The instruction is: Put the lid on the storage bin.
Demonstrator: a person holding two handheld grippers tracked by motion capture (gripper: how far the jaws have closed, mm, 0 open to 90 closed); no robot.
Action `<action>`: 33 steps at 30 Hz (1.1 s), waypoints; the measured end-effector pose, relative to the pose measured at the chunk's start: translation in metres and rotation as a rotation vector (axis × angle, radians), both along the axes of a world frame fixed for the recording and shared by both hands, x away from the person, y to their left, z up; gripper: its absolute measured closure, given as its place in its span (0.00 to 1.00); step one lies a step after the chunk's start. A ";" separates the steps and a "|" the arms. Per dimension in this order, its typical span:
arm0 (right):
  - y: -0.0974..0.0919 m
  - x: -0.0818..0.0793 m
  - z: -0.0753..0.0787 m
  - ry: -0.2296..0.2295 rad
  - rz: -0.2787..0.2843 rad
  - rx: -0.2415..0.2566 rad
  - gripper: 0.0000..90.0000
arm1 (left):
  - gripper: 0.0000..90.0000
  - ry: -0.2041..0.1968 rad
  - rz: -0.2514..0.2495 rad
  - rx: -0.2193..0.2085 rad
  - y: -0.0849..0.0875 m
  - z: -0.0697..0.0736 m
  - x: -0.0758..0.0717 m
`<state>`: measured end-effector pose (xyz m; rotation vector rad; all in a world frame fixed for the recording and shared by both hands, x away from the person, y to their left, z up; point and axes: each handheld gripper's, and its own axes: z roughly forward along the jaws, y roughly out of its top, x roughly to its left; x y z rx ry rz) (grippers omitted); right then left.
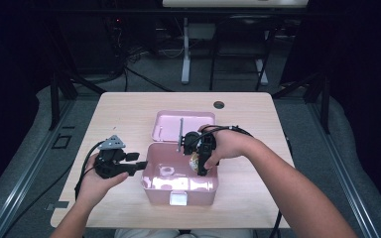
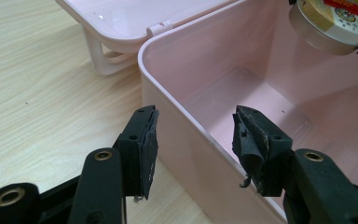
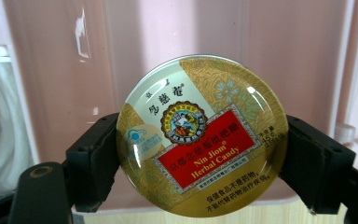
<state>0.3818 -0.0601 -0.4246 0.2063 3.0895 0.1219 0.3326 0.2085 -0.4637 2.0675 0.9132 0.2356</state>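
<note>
Left tongs (image 2: 193,140) of mine stand spread, one jaw outside and one inside the left wall of the pink box (image 2: 177,105), straddling it without pinching; from above I see them (image 1: 140,165) at the box's left edge, my left hand (image 1: 99,181) near the table's (image 1: 119,106) left side. Farther back, the lid (image 1: 178,124) lies open behind the box, hinged at its far rim. To the right, my right tongs (image 3: 200,154) pinch a round candy tin (image 3: 203,137) by its edges, its gold and red face toward that camera. Seen from above, the tin (image 1: 194,161) hangs over the box's right part, inside its rim, under my right hand (image 1: 228,144).
</note>
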 end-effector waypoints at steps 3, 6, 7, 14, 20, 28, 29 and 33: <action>0.001 0.000 -0.005 0.006 0.009 0.016 0.22 | 0.55 -0.001 -0.001 0.000 0.000 0.000 0.000; 0.002 0.001 -0.011 0.010 0.007 0.014 0.22 | 0.55 0.000 0.000 -0.001 0.000 0.000 0.000; 0.002 0.001 -0.012 0.008 0.012 0.004 0.22 | 0.55 -0.001 0.000 0.001 0.000 0.000 0.000; 0.001 0.001 -0.023 0.013 0.004 0.016 0.22 | 0.55 -0.001 0.001 0.003 0.000 -0.001 0.000; 0.002 0.000 -0.028 0.019 0.008 0.022 0.22 | 0.55 0.001 0.001 -0.001 -0.001 -0.002 0.000; 0.002 0.000 -0.043 0.028 0.012 0.007 0.22 | 0.55 0.005 0.000 0.001 -0.001 -0.002 0.000; 0.002 0.001 -0.045 0.030 0.012 0.014 0.22 | 0.55 0.005 0.001 0.001 -0.001 -0.002 0.000; 0.002 0.001 -0.050 0.039 0.011 0.010 0.22 | 0.55 0.005 0.000 0.001 -0.001 -0.002 0.001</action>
